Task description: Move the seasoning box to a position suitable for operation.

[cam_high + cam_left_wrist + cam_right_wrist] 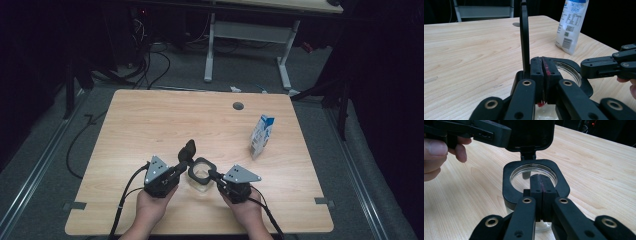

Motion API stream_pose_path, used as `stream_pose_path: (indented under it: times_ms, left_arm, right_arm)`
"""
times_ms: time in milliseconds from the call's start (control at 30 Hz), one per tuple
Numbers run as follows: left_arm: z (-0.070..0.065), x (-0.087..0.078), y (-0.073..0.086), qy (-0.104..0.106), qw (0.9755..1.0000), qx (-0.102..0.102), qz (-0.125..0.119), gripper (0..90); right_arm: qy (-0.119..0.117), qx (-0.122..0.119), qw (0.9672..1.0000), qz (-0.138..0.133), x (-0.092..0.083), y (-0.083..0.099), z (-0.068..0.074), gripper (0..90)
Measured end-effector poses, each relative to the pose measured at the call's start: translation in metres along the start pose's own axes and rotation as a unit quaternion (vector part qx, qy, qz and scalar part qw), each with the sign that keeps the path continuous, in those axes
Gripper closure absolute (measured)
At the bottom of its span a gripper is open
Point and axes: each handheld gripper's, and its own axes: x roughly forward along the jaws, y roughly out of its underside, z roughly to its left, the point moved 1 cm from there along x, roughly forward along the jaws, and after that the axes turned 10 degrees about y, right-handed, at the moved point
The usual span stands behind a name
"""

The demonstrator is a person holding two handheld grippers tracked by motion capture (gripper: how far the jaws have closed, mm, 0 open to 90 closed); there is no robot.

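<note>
Wood table (150, 120): left gripper (181, 167) pinching lid (189, 149) upright, right gripper (214, 175) clamping jar (201, 170) rim to steady it.

Looked like a lab or recording studio: pale wooden table (150, 125) on grey carpet (45, 150), black curtains (385, 100) around, loose cables (150, 70) across the floor, a white-legged desk (250, 35) behind, dim equipment lights beyond.
</note>
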Motion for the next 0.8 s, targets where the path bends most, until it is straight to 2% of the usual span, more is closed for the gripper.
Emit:
stream_pose_path:
  times_ms: [200,367,467,600,700,800]
  left_arm:
    - [-0.001,-0.003,0.001,0.006,1.0,0.005,0.004,86.2]
    - [0.0,-0.014,0.004,0.005,0.9991,0.033,0.026,81.1]
    - [0.009,-0.023,0.012,-0.008,0.9983,0.04,0.042,77.1]
    - [0.029,-0.034,0.025,-0.025,0.9972,0.019,0.068,71.0]
    - [0.043,-0.041,0.035,-0.042,0.995,0.016,0.089,65.5]
    - [0.055,-0.046,0.042,-0.049,0.9939,0.008,0.099,60.5]
  right_arm:
    - [-0.002,-0.001,1.0,0.001,0.0,0.0,0.0,89.9]
    - [0.005,0.001,1.0,0.003,-0.002,-0.002,-0.001,83.0]
    - [0.011,0.009,0.9999,-0.005,-0.005,-0.004,-0.006,80.3]
    - [0.023,0.02,0.9995,-0.008,-0.01,-0.004,-0.015,76.7]
    - [0.041,0.023,0.9989,-0.006,-0.01,0.0,-0.022,73.6]
    - [0.06,0.025,0.9979,0.0,-0.009,0.005,-0.029,69.1]
